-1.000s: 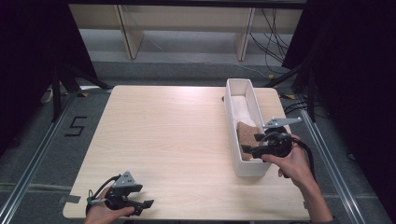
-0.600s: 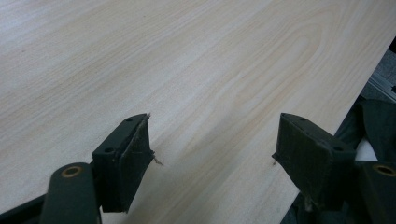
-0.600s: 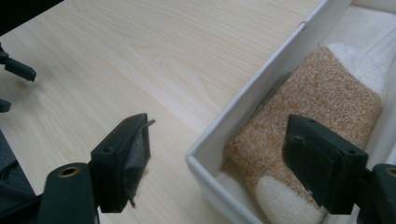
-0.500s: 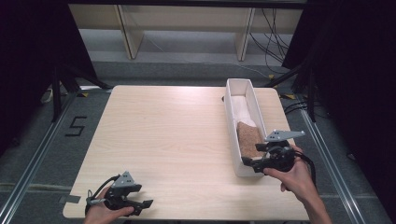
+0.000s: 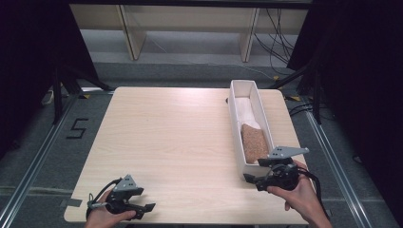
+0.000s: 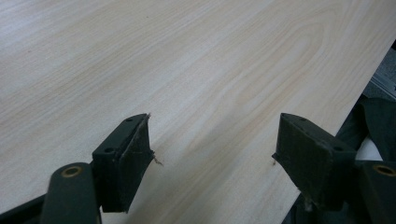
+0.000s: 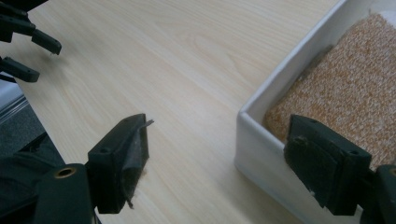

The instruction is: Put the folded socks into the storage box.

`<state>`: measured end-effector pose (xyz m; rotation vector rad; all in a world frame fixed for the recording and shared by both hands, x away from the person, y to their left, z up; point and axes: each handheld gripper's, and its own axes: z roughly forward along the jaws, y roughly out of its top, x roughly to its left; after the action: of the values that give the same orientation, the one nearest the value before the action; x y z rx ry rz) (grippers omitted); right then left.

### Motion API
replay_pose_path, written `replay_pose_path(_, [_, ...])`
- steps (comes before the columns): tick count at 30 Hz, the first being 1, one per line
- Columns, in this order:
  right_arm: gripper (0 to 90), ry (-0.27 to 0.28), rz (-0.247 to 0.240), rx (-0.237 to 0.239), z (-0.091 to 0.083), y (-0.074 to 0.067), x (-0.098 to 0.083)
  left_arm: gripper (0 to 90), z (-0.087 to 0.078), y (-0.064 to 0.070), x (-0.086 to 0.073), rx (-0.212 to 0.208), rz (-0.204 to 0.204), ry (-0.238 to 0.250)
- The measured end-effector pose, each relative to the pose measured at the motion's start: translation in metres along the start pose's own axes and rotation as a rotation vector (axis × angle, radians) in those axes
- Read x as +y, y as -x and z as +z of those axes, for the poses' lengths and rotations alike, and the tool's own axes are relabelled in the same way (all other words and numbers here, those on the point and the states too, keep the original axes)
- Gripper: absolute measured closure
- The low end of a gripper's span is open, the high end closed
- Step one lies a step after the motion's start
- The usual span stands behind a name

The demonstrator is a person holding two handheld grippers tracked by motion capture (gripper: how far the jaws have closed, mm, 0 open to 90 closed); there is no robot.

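The brown knitted cloth (image 5: 254,143) lies inside the long white box (image 5: 236,128), at the end nearest the person. The box sits on the right side of the tabletop (image 5: 176,142). Behind the brown cloth, further down the box, lies something white (image 5: 247,111), maybe another cloth, but it is hard to tell from the high view.

The right tool (image 5: 259,180) is just beside the near end of the box, down low, held in the person's right hand (image 5: 299,194). Its jaws have just been opening and now stand wide apart with nothing between the pads. In the right gripper view, the right tool (image 7: 217,161) looks at the near corner of the white box (image 7: 266,140), and the brown knitted cloth (image 7: 336,98) is a little way past that corner, inside the wall. One jaw is over the bare tabletop and the other is over the box, but the tool does not hold the cloth.

The left tool (image 5: 138,209) is well apart from the box, at the near left edge of the tabletop. In the left gripper view, the left tool (image 6: 212,149) is wide open and holds nothing, with only wood under it.

The bottom edge cuts off both arms, and the white thing at the far end of the box is too blurry to name for sure
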<state>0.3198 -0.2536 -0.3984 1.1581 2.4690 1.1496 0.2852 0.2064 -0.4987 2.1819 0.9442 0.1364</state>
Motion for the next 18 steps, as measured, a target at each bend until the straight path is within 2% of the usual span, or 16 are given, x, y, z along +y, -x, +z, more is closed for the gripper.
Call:
replay_pose_path(4, [22.0,0.015,-0.004,0.001,-0.001,-0.003,-0.005,25.7,0.0,0.0,0.0,-0.001,-0.005,0.003])
replay_pose_path(5, [21.6,0.015,-0.023,-0.003,-0.001,-0.002,-0.006,25.7,0.0,0.0,0.0,0.001,0.004,-0.008])
replay_pose_path(6, [21.1,0.01,-0.004,-0.003,-0.001,-0.004,-0.008,25.6,0.0,0.0,0.0,0.005,0.006,-0.007])
replay_pose_path(8, [20.9,0.015,-0.009,0.003,-0.001,-0.005,-0.011,25.6,0.001,0.001,0.0,0.001,0.0,-0.002])
replay_pose_path(9, [21.0,0.009,0.011,0.006,-0.001,-0.007,-0.012,25.6,0.001,0.0,0.0,0.004,0.003,-0.004])
replay_pose_path(12, [20.7,0.005,-0.014,-0.007,-0.001,-0.011,-0.017,25.4,0.001,0.0,0.0,0.004,0.011,-0.01])
replay_pose_path(15, [20.4,0.007,-0.019,0.004,-0.001,-0.017,-0.022,24.9,0.001,-0.002,-0.001,0.011,0.012,-0.014])
replay_pose_path(16, [20.2,0.004,-0.022,0.005,-0.001,-0.018,-0.023,24.9,0.002,-0.001,-0.001,0.012,-0.001,-0.002])
replay_pose_path(17, [20.0,0.0,-0.024,0.015,-0.001,-0.02,-0.025,24.9,0.001,-0.002,-0.001,0.01,0.005,-0.012])
replay_pose_path(18, [20.0,-0.002,-0.023,0.018,0.0,-0.021,-0.026,24.9,0.001,-0.002,-0.001,0.01,0.006,-0.001])
